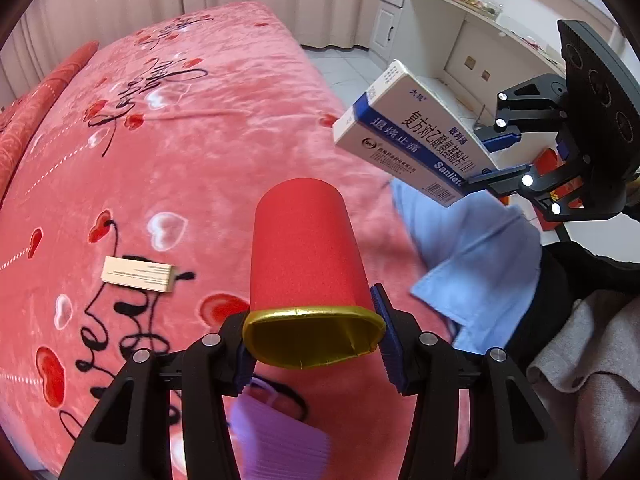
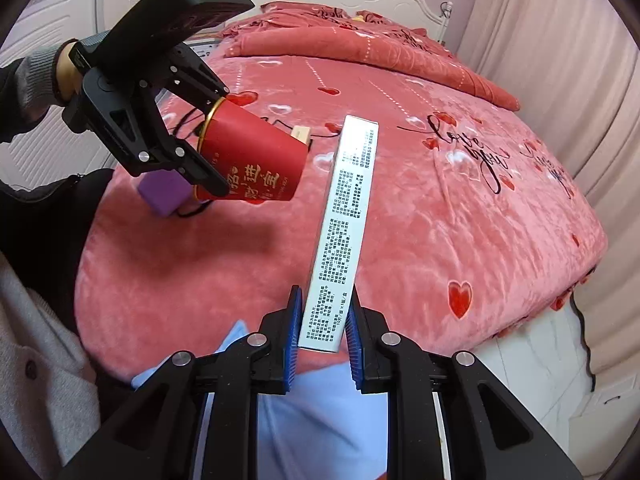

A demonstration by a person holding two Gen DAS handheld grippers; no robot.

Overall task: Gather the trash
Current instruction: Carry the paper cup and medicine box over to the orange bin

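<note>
Left wrist view: left gripper (image 1: 314,336) clamps the red paper cup (image 1: 306,256) at its gold rim, above the pink bedspread (image 1: 200,120); small beige box (image 1: 138,273) lies on it.

Right wrist view: right gripper (image 2: 322,336) pinches the white medicine box (image 2: 344,232) by its end, held over the bed.

Purple mask (image 1: 276,436) blurred, partly hidden behind left fingers (image 1: 244,364).
</note>
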